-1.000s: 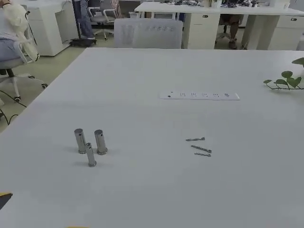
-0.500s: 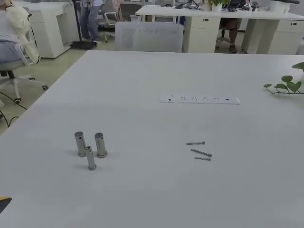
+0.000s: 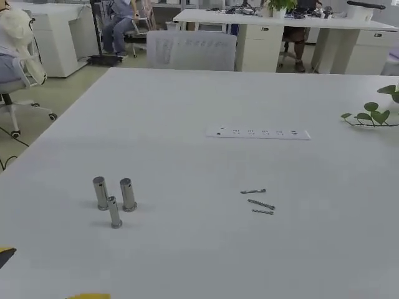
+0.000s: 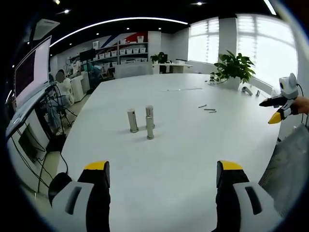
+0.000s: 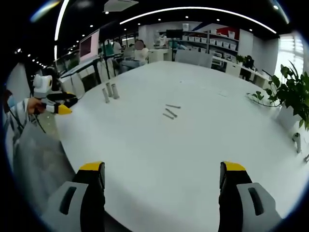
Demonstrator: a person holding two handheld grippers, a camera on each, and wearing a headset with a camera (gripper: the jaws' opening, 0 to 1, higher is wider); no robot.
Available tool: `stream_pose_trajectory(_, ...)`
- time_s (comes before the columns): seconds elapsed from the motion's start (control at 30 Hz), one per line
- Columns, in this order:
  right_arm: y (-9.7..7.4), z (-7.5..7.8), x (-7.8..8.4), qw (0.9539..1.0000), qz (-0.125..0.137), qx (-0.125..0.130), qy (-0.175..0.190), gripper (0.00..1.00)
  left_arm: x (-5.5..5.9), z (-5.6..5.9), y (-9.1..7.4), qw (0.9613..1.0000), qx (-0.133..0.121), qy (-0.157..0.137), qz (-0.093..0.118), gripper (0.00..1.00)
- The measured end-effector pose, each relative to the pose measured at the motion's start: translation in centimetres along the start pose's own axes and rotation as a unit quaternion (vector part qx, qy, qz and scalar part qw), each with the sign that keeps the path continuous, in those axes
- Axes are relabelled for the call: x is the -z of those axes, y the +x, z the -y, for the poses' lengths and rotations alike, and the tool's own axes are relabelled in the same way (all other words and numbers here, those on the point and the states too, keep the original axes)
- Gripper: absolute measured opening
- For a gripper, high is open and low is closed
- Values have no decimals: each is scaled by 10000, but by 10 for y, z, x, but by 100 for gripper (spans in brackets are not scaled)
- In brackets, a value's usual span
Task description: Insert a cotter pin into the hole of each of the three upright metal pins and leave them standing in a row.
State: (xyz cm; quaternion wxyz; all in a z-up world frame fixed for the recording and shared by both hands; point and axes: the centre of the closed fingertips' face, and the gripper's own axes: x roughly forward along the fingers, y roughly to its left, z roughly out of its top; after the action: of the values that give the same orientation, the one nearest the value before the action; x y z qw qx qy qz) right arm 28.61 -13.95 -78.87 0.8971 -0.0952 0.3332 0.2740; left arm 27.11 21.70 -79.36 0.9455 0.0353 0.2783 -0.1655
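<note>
Left gripper (image 4: 163,167), right gripper (image 5: 163,167): jaws wide apart.

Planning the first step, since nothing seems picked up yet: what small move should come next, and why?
Probably reach the right gripper forward to a cotter pin: its jaws stand open and empty, and all three lie loose on the table ahead of it.

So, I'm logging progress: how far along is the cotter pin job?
Nothing done yet. The three metal pins stand clustered, not in a row; the three cotter pins lie loose on the table, apart from them. Nothing in hand: left gripper and right gripper are open, empty. All three insertions and the lining-up remain.
</note>
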Motion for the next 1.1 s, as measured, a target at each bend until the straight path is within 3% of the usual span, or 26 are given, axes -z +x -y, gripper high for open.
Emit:
stream_pose_trajectory(0.17, 2, -1, 1, 10000, -33, -5, 1, 100, -2, 1, 8, 9999, 120, 77, 44, 86)
stream_pose_trajectory(0.5, 5, -3, 3, 9999, -97, -21, -14, 100, -4, -3, 24, 9988, 342, 345, -67, 81)
stream_pose_trajectory(0.63, 5, -2, 4, 9999, -102, -15, -21, 100, -8, -5, 32, 9973, 428, 588, -64, 80)
stream_pose_trajectory(1.1, 5, -1, 6, 9999, -134, 17, 83, 100, -14, -7, 56, 9961, 665, 577, -31, 72)
